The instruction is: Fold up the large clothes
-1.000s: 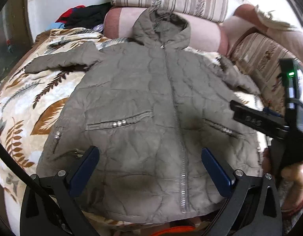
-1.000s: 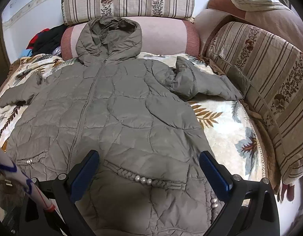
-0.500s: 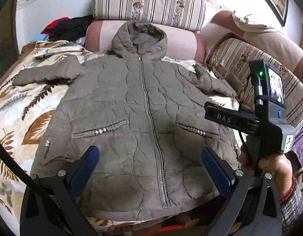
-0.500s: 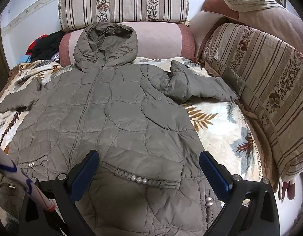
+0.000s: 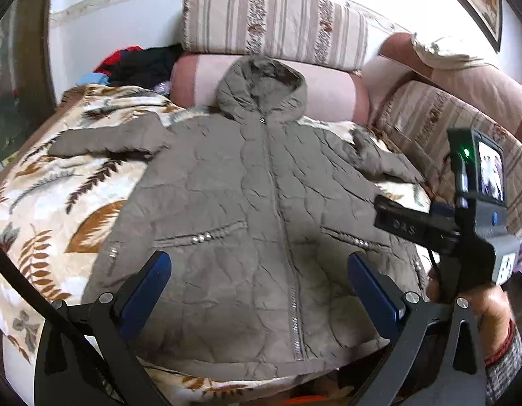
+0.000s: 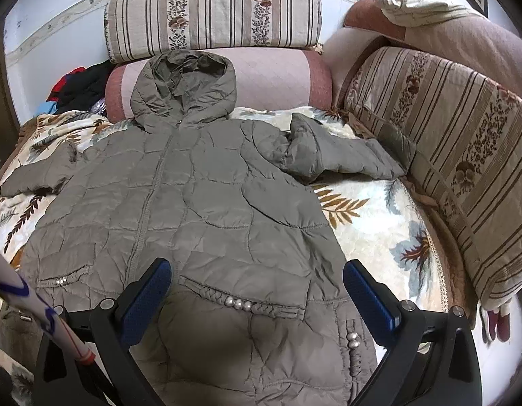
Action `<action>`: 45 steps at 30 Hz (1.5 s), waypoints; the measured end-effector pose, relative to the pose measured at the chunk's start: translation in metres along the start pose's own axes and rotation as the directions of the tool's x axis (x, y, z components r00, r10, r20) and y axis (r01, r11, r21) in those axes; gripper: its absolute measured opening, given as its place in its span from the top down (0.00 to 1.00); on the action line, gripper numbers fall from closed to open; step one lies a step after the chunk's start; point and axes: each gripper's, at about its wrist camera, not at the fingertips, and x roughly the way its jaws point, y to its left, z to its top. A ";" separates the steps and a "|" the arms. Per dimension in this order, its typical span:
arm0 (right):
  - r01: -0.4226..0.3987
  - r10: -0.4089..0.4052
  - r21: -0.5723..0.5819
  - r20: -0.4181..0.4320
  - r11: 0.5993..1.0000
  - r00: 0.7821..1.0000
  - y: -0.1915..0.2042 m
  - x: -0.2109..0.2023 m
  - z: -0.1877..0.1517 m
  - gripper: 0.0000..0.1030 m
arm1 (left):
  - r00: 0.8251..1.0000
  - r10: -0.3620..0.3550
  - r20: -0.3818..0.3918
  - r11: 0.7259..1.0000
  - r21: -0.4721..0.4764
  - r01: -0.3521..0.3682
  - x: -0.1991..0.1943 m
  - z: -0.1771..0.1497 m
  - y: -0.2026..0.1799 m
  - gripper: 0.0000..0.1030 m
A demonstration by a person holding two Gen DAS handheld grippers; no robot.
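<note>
The quilted jacket (image 5: 261, 230) lay flat on the leaf-print bedspread (image 5: 58, 203), hood toward frame top, zip running lengthwise. Both claws, left claw (image 5: 259, 291) and right claw (image 6: 257, 291), hung released above its hem; the right sleeve (image 6: 338, 159) lay upper right, nearer the right claw.

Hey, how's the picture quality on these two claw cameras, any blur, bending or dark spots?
Left wrist view: soft with motion blur, the coat quilting smeared; black fisheye corners; striped cushion bowed. Right wrist view: sharper, coat stitching crisp, same corner vignette and curved edges; a shadow lies on the coat hem between the open right claw fingers.
</note>
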 end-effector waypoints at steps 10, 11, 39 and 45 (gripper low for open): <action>0.018 -0.018 -0.001 -0.001 1.000 1.000 -0.006 -0.004 -0.006 0.00 | 0.999 0.038 0.005 0.999 -0.002 -0.038 -0.006 0.000 0.000 0.00; 0.019 -0.019 -0.003 -0.001 1.000 1.000 -0.006 -0.004 -0.007 0.00 | 0.999 0.039 0.001 0.999 0.000 -0.039 -0.005 0.000 -0.001 0.00; 0.061 -0.066 -0.051 -0.111 0.997 0.992 0.005 0.046 -0.009 0.00 | 0.953 0.300 0.046 0.954 -0.029 -0.299 0.028 0.045 0.063 0.00; 0.067 -0.076 -0.076 -0.115 0.995 0.990 0.013 0.046 -0.007 0.00 | 0.940 0.339 0.042 0.939 -0.074 -0.335 0.027 0.046 0.088 0.00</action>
